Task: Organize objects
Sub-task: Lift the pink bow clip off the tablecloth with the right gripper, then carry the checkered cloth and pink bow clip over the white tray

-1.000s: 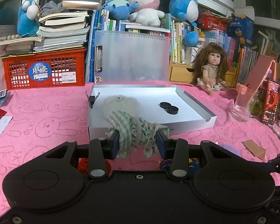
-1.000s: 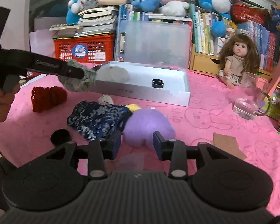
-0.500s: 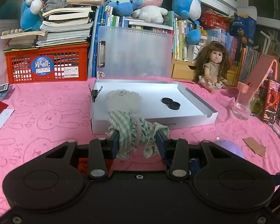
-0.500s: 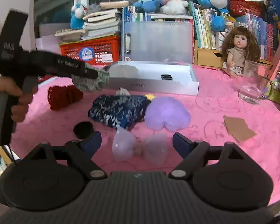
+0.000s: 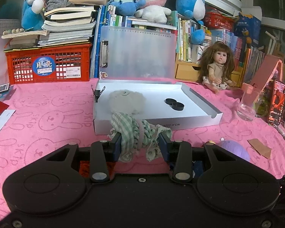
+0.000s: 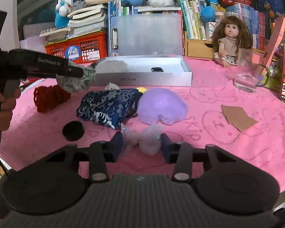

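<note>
Left hand-held gripper pinches green checked scrunchie before white box, likely for drop-in; right hand-held gripper closing around sheer bow.

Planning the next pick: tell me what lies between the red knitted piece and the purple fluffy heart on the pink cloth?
A dark blue brocade pouch lies between the red knitted piece and the purple fluffy heart, seen in the right wrist view.

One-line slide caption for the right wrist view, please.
Right gripper jaws closing around a sheer bow on the pink cloth, white box beyond.
</note>
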A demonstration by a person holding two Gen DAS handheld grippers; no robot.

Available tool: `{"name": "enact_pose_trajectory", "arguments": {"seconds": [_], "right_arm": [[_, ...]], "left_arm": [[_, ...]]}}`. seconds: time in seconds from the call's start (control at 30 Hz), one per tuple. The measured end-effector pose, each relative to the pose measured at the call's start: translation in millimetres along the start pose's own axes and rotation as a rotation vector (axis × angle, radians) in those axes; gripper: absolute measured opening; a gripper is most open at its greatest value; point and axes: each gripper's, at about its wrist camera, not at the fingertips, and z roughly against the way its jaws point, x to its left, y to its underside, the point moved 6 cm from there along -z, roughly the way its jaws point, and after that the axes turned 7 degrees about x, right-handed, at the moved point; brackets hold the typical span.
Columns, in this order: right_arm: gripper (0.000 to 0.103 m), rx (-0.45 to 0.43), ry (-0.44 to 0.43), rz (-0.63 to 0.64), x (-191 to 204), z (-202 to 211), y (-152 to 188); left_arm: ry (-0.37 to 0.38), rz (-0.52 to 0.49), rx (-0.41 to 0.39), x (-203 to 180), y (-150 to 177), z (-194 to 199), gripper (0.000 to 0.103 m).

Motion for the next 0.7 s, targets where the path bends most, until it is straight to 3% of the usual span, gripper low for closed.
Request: {"name": "enact_pose_trajectory", "arguments": {"seconds": [0.7], "right_arm": [[0.042,-0.118,0.010,-0.029,-16,17,-39]], "left_arm": [[0.006,-0.018,-0.022,-6,-10,2,0.039]]}}
